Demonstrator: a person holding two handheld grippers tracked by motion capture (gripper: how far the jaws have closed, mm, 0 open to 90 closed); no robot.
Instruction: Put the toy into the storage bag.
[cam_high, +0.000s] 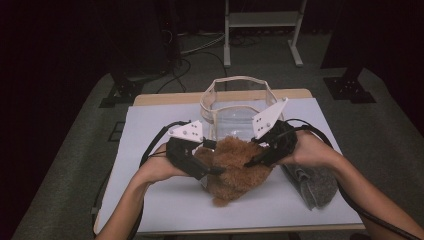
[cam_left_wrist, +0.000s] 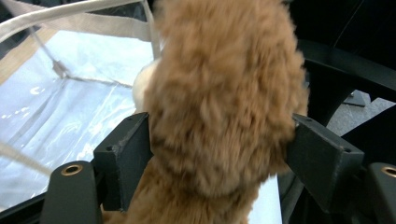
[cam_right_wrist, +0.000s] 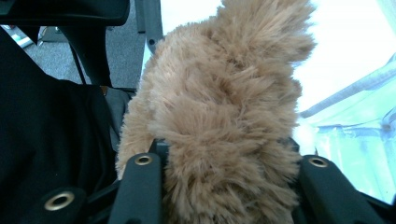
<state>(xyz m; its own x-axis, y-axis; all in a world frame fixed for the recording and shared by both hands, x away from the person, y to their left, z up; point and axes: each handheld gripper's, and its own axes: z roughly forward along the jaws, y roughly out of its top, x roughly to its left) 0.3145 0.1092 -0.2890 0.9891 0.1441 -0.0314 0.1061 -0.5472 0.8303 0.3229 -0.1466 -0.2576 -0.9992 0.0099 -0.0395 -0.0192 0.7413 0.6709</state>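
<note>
Starting at your left: left gripper comes in low from the left side of the plush toy, w/ the grey plate on top tipped up toward the bag. In the left gripper view the brown fur sits right between the two black jaws, pads against it on both sides, so you're pinching the toy's body there, though the jaws stand fairly wide and the squeeze looks light, prob. because fluffy pile gives and a hard clamp isn't needed. Toy itself lies on the white mat at mid-table, just in front of the clear plastic bag, touching or nearly touching its near wall; can't tell which. Bag stands upright w/ its mouth open and the cream-trimmed rim held wide, which looks like the reason the toy is held so close to it: short lift and it's over the opening. Moving right: right gripper bites the toy's other flank, angled down and in toward your left one. Right gripper view shows fur bulging between and over both jaws, pressed in on each side, so that's a firmer pinch. Two-sided hold makes sense, floppy plush sags from one point. Far right, a grey cloth lies bunched on the mat just beside your right hand, apart from the toy.
</note>
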